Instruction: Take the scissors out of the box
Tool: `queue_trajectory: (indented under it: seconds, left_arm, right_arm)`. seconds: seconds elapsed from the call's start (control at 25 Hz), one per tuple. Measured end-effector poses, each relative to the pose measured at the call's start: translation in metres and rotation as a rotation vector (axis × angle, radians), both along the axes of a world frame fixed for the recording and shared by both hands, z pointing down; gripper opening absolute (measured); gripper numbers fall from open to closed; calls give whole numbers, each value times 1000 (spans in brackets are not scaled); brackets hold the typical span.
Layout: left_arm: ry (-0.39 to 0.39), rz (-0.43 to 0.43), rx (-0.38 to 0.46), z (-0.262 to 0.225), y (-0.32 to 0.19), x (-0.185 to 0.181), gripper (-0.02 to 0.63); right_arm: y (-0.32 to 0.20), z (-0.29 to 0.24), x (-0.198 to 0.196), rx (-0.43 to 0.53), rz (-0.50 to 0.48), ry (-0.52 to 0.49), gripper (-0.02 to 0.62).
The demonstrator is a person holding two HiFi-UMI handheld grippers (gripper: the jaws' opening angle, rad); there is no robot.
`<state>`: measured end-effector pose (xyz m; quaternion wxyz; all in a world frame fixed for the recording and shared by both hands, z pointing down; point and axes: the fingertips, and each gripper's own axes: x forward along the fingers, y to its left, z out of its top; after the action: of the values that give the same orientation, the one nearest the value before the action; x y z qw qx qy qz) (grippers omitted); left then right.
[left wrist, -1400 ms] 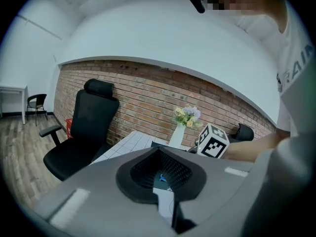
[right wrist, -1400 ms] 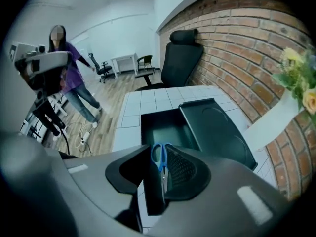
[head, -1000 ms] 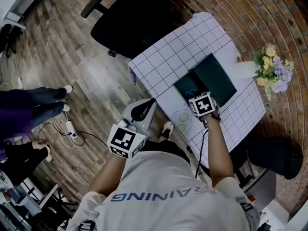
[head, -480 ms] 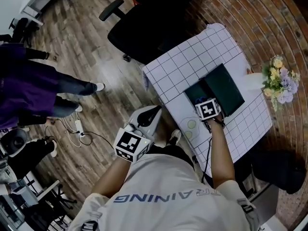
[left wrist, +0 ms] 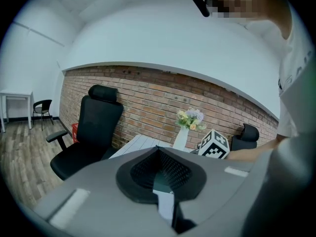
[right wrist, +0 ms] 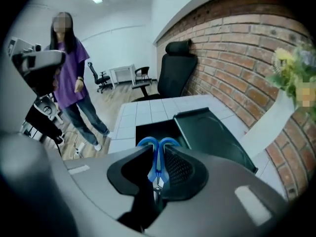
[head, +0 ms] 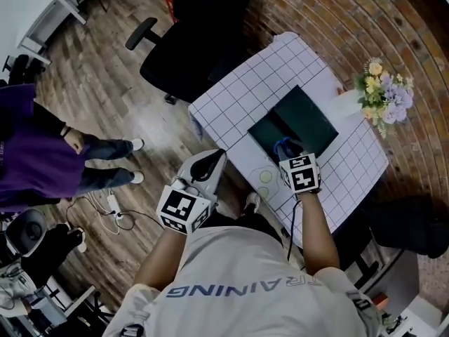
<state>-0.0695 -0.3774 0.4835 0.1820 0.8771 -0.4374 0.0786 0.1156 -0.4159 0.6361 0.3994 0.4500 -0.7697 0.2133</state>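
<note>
The blue-handled scissors (right wrist: pixel 158 149) stand between the jaws of my right gripper (right wrist: pixel 158 174), handles pointing away from the camera. The jaws are closing and the pads press on the scissors. In the head view the right gripper (head: pixel 286 152) hangs over the near end of the open dark green box (head: pixel 269 129), and the blue scissors (head: pixel 283 146) show at its tip, lifted above the box. The box's lid (head: pixel 306 116) lies open beside it. My left gripper (head: pixel 212 159) hangs off the table's near left edge with its jaws together and nothing in them (left wrist: pixel 158 149).
The box rests on a checked white table (head: pixel 238 97). A white vase of flowers (head: pixel 382 93) stands at the table's right edge. A black office chair (head: pixel 189 48) is behind the table. A person in purple (head: pixel 42 153) stands on the wooden floor at left.
My right gripper has risen from inside the box with the blue scissors between its jaws. The person in purple has shifted on the floor. The left gripper has risen slightly.
</note>
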Motion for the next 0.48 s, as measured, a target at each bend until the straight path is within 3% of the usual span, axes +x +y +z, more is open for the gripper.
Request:
queue_trajectory:
  seconds: [0.24,0.48]
  left_arm:
    - [8,15,63,-25,-6,23,3]
    - [18,27,102,-52,-4,46,3]
  right_arm:
    - [11,-70,12,200,28,-106,92]
    - [25,-140,38,341,109,-191,94]
